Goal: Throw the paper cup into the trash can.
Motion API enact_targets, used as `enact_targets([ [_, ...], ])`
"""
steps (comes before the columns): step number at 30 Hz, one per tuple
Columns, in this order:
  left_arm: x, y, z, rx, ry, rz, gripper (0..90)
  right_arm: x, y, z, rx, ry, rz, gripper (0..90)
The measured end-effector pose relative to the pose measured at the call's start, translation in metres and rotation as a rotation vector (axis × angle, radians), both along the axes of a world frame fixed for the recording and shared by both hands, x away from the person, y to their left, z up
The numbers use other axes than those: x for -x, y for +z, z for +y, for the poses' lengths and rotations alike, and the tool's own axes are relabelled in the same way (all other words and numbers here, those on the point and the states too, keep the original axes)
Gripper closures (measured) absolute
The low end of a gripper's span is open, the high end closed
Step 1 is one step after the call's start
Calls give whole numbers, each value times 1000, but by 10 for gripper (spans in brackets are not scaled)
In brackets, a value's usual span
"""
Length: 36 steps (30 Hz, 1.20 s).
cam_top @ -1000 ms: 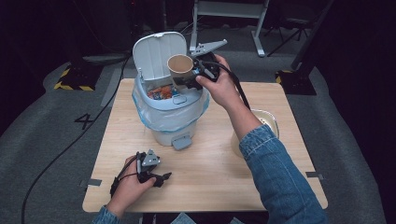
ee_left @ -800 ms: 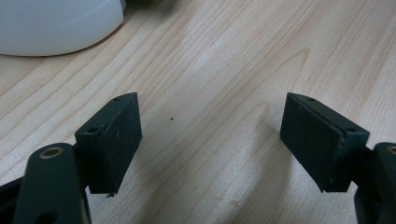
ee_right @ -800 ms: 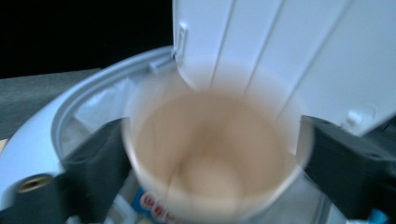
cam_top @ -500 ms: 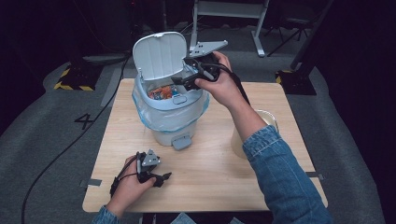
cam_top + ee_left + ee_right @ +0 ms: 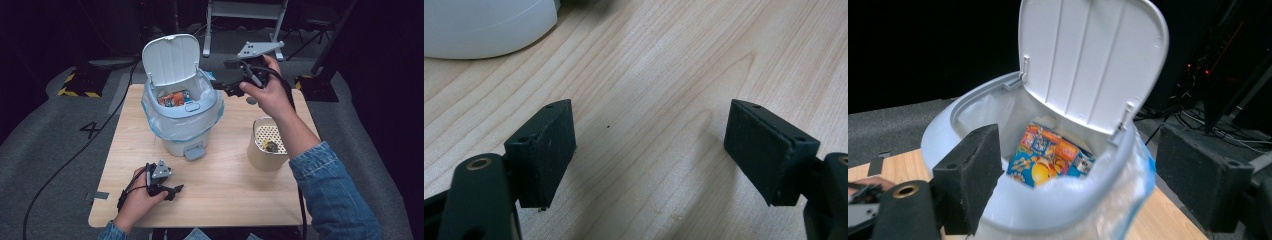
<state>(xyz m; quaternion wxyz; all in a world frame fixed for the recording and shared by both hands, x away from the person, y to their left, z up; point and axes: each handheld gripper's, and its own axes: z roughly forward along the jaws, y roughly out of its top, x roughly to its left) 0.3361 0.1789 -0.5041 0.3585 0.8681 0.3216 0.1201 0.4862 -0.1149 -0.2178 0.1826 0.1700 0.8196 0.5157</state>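
Right gripper (image 5: 222,86) hangs at the bin's (image 5: 182,120) three o'clock, jaws spread and just now narrowing, nothing between them. Lid (image 5: 171,57) up, colourful packet (image 5: 1048,156) inside. Left gripper (image 5: 172,190), also spread, rests at the table's (image 5: 225,195) seven o'clock.

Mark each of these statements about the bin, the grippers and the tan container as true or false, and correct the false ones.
1. The bin's lid is shut. False: it stands open, and colourful packaging lies inside the bin.
2. The right gripper holds a cup. False: its jaws are apart with nothing between them, having just closed a little.
3. The left gripper is open above bare table. True.
4. The tan container stands to the right of the bin in the high view. True.
5. The bin has a plastic liner. True.
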Motion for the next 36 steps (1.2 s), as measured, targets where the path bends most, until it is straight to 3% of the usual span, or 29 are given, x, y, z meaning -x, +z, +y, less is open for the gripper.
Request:
enact_targets([
  [7,0,0,0,-3,-1,-3,212,11,4,-37,12,-32,2,193],
  [14,-1,0,0,-2,-1,2,206,25,2,-69,58,-46,14,201],
  [26,-3,0,0,0,-4,3,202,50,-11,-132,67,-107,30,250],
  [36,-1,0,0,-3,7,1,202,70,-34,-180,84,-168,62,255],
])
